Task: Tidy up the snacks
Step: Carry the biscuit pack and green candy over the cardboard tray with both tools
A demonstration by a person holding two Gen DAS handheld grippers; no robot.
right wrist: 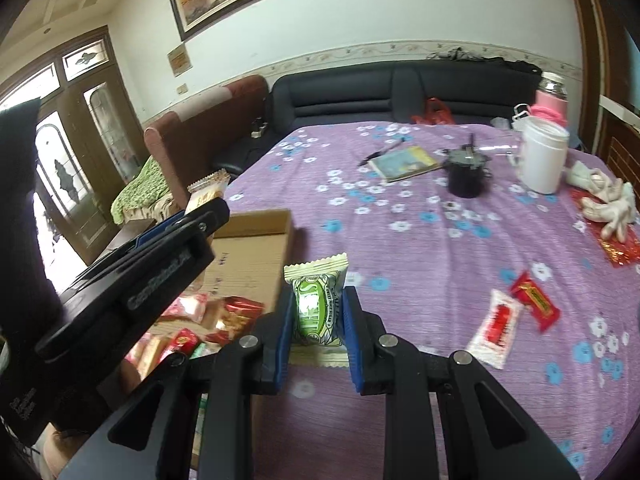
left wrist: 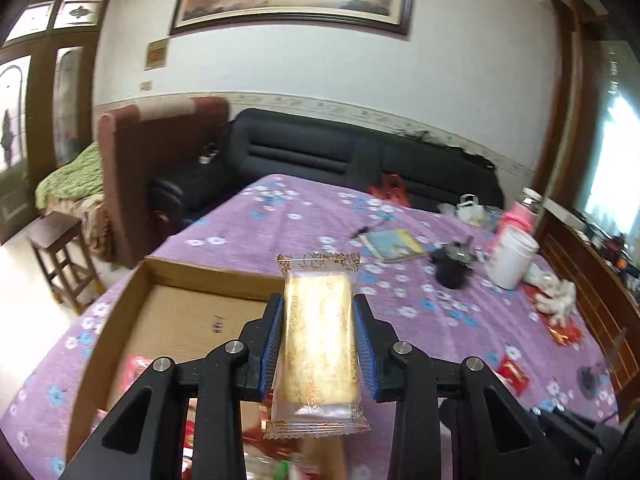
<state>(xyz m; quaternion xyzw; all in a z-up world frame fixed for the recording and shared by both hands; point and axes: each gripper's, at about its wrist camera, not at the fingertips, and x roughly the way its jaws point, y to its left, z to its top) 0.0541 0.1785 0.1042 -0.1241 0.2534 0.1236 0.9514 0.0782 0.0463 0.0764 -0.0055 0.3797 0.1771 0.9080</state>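
Observation:
My left gripper is shut on a golden cake bar in a clear wrapper, held upright above the right side of an open cardboard box. My right gripper is shut on a green-and-white wrapped snack, just right of the box, which holds several wrapped snacks. The left gripper with its bar shows at the left of the right wrist view. A red snack and a white-and-red snack lie on the purple cloth.
The table has a purple flowered cloth. On it stand a white jar, a black pot, a book with a pen, a pink flask and white gloves. A dark sofa is behind.

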